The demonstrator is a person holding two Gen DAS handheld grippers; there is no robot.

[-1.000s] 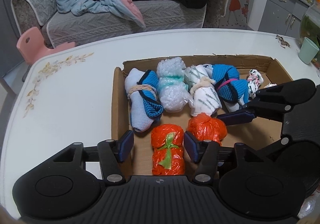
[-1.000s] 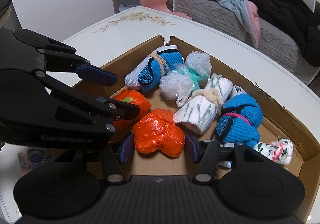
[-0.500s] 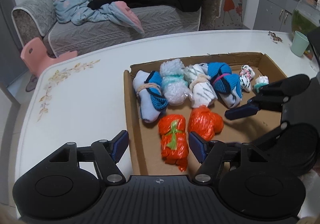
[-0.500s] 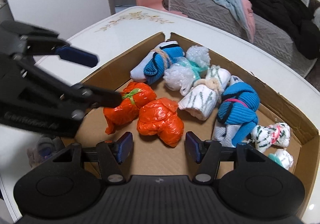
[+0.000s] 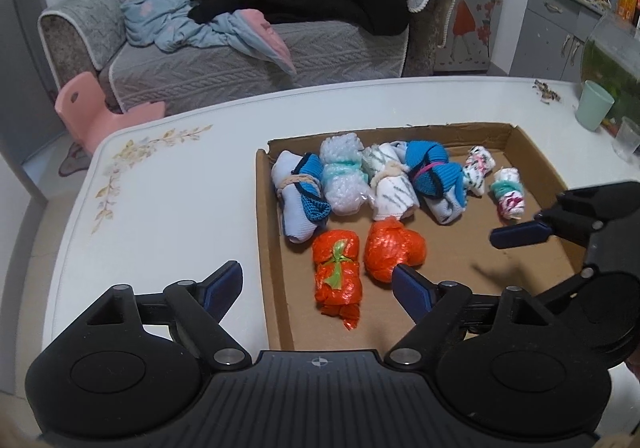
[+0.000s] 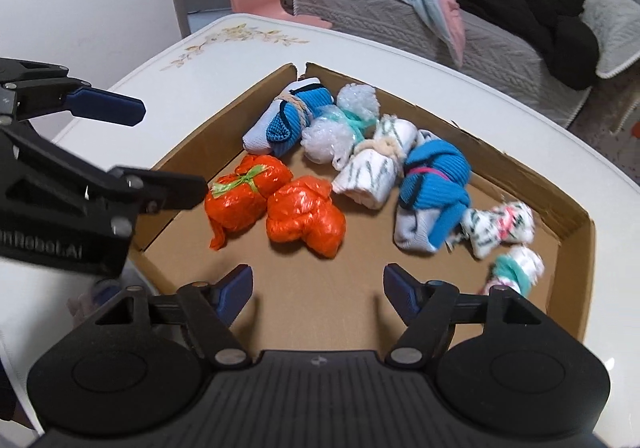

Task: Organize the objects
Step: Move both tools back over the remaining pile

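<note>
Right, a white table (image 5: pixel 172 208) with a painted flower sprig near its corner fills the scene, and behind it a grey sofa (image 5: pixel 240 60) is heaped with black and pale blue clothes, a pink stool (image 5: pixel 92 108) tucked at its foot. Over on the far right edge of the table sits a mint cup (image 5: pixel 594 110). A shallow cardboard tray (image 5: pixel 272 268) rests on the tabletop and all the bundles are inside it. Along the back wall runs a row: a white and blue sock roll (image 5: pixel 298 200), a bubble-wrap bundle (image 5: pixel 344 178), a white striped sock roll (image 5: pixel 388 188), a blue sock roll (image 5: pixel 434 180) and two small patterned rolls (image 5: pixel 478 168) towards the right corner. In front of that row lie two orange plastic bundles, side by side and touching: one tied with a green strip (image 5: pixel 338 276), one plain (image 5: pixel 394 250). Both tools hang above the tray, tipped down at it. The left gripper (image 5: pixel 316 288) has just been spreading its jaws and they stand wide, the green-tied bundle below the gap, untouched. The right gripper (image 6: pixel 318 288) has just been opening too, nothing gripped, bare cardboard beneath it
</note>
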